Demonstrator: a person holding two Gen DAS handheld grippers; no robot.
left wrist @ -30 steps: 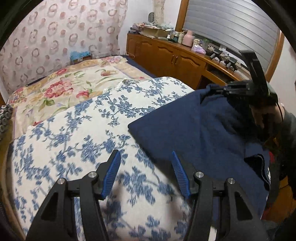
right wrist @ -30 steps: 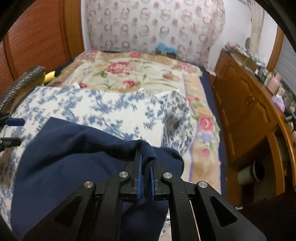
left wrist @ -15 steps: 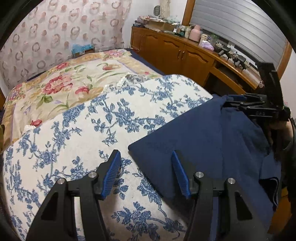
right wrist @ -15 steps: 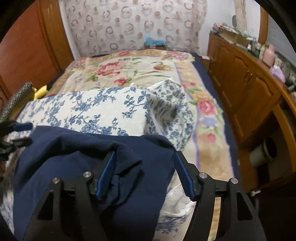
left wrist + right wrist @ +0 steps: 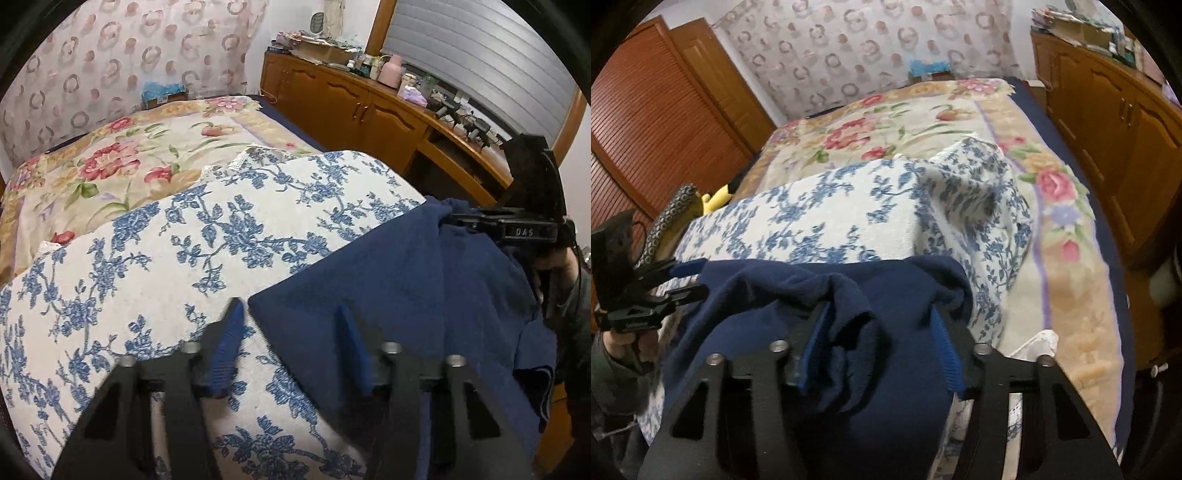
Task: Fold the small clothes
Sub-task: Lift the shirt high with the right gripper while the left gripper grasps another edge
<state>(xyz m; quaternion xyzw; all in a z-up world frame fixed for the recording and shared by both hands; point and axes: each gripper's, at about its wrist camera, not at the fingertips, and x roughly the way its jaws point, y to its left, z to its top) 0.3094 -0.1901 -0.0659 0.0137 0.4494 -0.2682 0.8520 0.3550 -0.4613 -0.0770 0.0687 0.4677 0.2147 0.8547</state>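
Note:
A dark navy garment (image 5: pixel 413 295) lies on the blue-flowered white cover (image 5: pixel 184 258), draped over its near right edge. My left gripper (image 5: pixel 291 314) is open, its jaws astride the garment's left corner, holding nothing. My right gripper (image 5: pixel 881 321) is open just above a bunched fold of the garment (image 5: pixel 849 317); cloth lies between the jaws but is not pinched. The right gripper shows in the left wrist view (image 5: pixel 517 225) at the garment's far right corner. The left gripper shows in the right wrist view (image 5: pixel 676 284) at the garment's left edge.
A rose-patterned bedspread (image 5: pixel 122 162) covers the bed beyond the cover. A wooden cabinet (image 5: pixel 351 107) with clutter on top runs along the right. A louvred wooden door (image 5: pixel 653 129) and a yellow toy (image 5: pixel 718 197) are at the left. The cover's far corner is rumpled (image 5: pixel 990 192).
My right gripper opened and let go of the garment's corner, which dropped onto the cover in a bunch. My left gripper stayed open and moved in over the garment's left corner.

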